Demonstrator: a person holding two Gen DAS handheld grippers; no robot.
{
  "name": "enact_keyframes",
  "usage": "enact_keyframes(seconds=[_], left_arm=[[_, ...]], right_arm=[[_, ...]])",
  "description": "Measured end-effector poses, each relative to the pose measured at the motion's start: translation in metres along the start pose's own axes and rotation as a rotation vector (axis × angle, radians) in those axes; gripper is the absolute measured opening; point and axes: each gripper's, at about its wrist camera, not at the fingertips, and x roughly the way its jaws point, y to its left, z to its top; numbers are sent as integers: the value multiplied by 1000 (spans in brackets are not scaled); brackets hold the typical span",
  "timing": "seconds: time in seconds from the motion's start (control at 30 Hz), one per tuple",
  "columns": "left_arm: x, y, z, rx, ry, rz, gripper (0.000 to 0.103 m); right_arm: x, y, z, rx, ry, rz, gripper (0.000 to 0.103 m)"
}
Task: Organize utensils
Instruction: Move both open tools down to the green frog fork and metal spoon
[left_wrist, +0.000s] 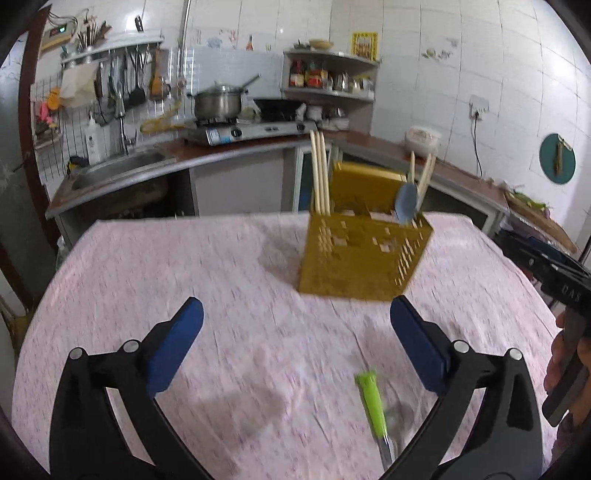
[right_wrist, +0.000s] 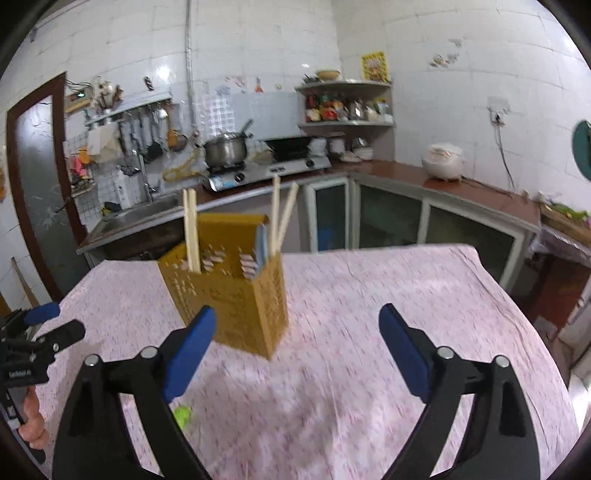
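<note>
Left claw spread, empty; right claw spread, empty; green-handled utensil lying near yellow holder

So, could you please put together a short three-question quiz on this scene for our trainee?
1. True or false: both tongs, the left tongs and the right tongs, are open and empty.
2. Which utensil still lies on the tablecloth? A) a wooden ladle B) the green-handled utensil C) a blue spoon
3. Fill in: the chopsticks stand upright in the yellow ____.

Key: 1 true. 2 B. 3 utensil holder; a blue spoon also stands in it.
</note>
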Motion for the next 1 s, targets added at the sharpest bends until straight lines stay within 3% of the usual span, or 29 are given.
enact_keyframes(seconds=[0.4, 0.47, 0.53, 0.63, 0.77, 0.87, 0.9, 1.0], left_arm=[[49, -18, -48, -41, 351, -31, 98], [58, -23, -53, -32, 403, -26, 98], [70, -31, -59, -1, 462, 43, 98], [80, -38, -58, -2, 502, 68, 98], [95, -45, -56, -27, 589, 6, 98], [102, -45, -57, -54, 599, 9, 85], [105, -46, -58, -58, 605, 10, 72], [112, -54, -58, -49, 622, -10, 58]], right_arm=[[42, -37, -61, 42, 398, -76, 94], [49, -37, -72, 4, 438, -101, 94], [54, -37, -78, -17, 456, -114, 94], [60, -40, -84, -10, 492, -115, 94], [60, -44, -85, -9, 506, -123, 94], [59, -47, -84, -7, 513, -123, 94], [59, -48, -84, -4, 513, -127, 94], [60, -51, -87, 5, 518, -134, 94]])
